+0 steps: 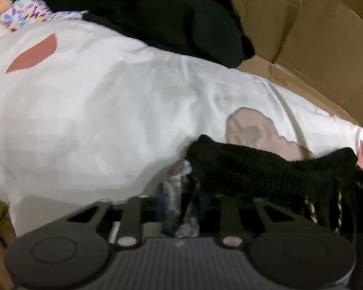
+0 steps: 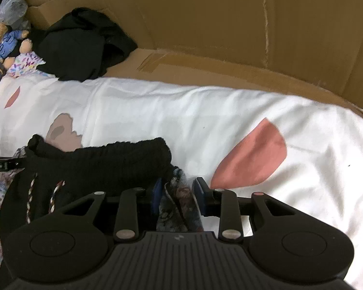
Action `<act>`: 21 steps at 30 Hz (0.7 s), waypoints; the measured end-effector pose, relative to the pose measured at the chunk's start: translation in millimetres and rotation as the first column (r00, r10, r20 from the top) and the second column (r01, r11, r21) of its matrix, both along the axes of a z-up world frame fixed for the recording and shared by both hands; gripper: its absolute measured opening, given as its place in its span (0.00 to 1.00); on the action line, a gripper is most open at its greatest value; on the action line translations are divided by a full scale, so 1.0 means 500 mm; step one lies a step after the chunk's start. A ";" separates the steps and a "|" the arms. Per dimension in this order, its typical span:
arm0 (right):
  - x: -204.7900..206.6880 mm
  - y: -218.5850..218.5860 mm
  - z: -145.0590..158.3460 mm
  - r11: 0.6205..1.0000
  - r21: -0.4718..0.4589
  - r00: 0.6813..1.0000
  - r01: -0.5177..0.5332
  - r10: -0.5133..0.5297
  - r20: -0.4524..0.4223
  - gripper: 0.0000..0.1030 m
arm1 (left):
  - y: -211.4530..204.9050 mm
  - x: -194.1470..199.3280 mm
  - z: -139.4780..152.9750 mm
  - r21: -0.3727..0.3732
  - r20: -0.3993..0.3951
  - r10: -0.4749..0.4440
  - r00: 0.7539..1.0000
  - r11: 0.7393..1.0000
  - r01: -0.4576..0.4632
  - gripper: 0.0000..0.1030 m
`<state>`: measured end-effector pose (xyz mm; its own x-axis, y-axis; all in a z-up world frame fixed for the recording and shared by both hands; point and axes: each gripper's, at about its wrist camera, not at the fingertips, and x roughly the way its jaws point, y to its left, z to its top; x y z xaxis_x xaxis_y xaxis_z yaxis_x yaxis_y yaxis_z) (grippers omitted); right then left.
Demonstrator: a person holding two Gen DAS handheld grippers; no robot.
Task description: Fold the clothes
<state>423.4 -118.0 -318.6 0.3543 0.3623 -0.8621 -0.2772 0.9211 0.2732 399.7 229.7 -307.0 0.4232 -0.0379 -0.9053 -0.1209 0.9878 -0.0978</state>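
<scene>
Soft, light and floppy, the black ribbed knit garment (image 2: 104,162) with floral lining sags over the white printed bedsheet's (image 2: 181,111) near edge, pinched at its hem corners by the right gripper (image 2: 175,191) and left gripper (image 1: 181,193).

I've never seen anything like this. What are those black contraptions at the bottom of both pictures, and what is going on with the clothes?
Each black contraption is a hand-held claw with two fingers; a person holds one in each hand, and a small camera on each looks forward along its fingers. One picture comes from the left claw, the other from the right claw. Both grip a patterned garment with a black knitted top edge, stretched between them over a white bedsheet with pink shapes. Further back lie a heap of black clothes, a teddy bear in a blue jacket and brown cardboard walls.
</scene>
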 end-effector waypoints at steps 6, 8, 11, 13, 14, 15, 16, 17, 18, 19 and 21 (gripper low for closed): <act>-0.012 0.018 0.026 0.994 -0.082 0.996 -0.071 0.075 0.053 0.11 | 0.004 0.013 0.034 0.006 0.011 -0.030 0.999 1.000 0.030 0.07; -0.013 0.017 0.043 0.992 -0.102 0.993 -0.072 0.080 0.083 0.10 | 0.007 0.014 0.040 0.002 0.018 -0.027 0.999 1.000 0.027 0.07; -0.009 0.022 0.063 0.986 -0.141 0.988 -0.092 0.109 0.113 0.10 | 0.007 0.013 0.049 0.007 0.038 -0.029 0.999 1.000 0.029 0.06; -0.003 0.023 0.075 0.983 -0.160 0.985 -0.095 0.116 0.129 0.10 | 0.003 0.016 0.058 0.016 0.061 -0.037 0.997 0.999 0.036 0.06; 0.001 0.024 0.080 0.981 -0.168 0.983 -0.094 0.118 0.138 0.10 | 0.002 0.017 0.062 0.019 0.070 -0.039 0.997 0.999 0.038 0.06; 0.002 0.025 0.082 0.981 -0.172 0.983 -0.094 0.119 0.141 0.10 | 0.002 0.019 0.065 0.020 0.076 -0.039 0.996 0.999 0.038 0.06; 0.005 0.028 0.086 0.979 -0.183 0.980 -0.094 0.123 0.154 0.09 | 0.001 0.023 0.069 0.022 0.086 -0.038 0.996 0.999 0.036 0.06; 0.008 0.030 0.091 0.976 -0.196 0.977 -0.094 0.128 0.169 0.09 | 0.000 0.027 0.074 0.026 0.096 -0.039 0.995 0.999 0.037 0.06; 0.011 0.033 0.097 0.973 -0.209 0.974 -0.093 0.133 0.183 0.09 | -0.002 0.032 0.078 0.035 0.107 -0.046 0.993 0.998 0.042 0.06; 0.014 0.035 0.102 0.971 -0.220 0.971 -0.092 0.136 0.198 0.09 | -0.003 0.035 0.080 0.043 0.113 -0.052 0.992 0.998 0.048 0.06; 0.018 0.037 0.108 0.969 -0.229 0.967 -0.088 0.138 0.212 0.09 | -0.003 0.042 0.083 0.048 0.126 -0.050 0.991 0.998 0.044 0.06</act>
<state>432.5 -99.6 -264.8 0.5158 0.2247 -0.8267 -0.4137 0.9104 -0.0106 420.9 228.4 -265.5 0.5336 -0.0212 -0.8455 -0.0637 0.9958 -0.0652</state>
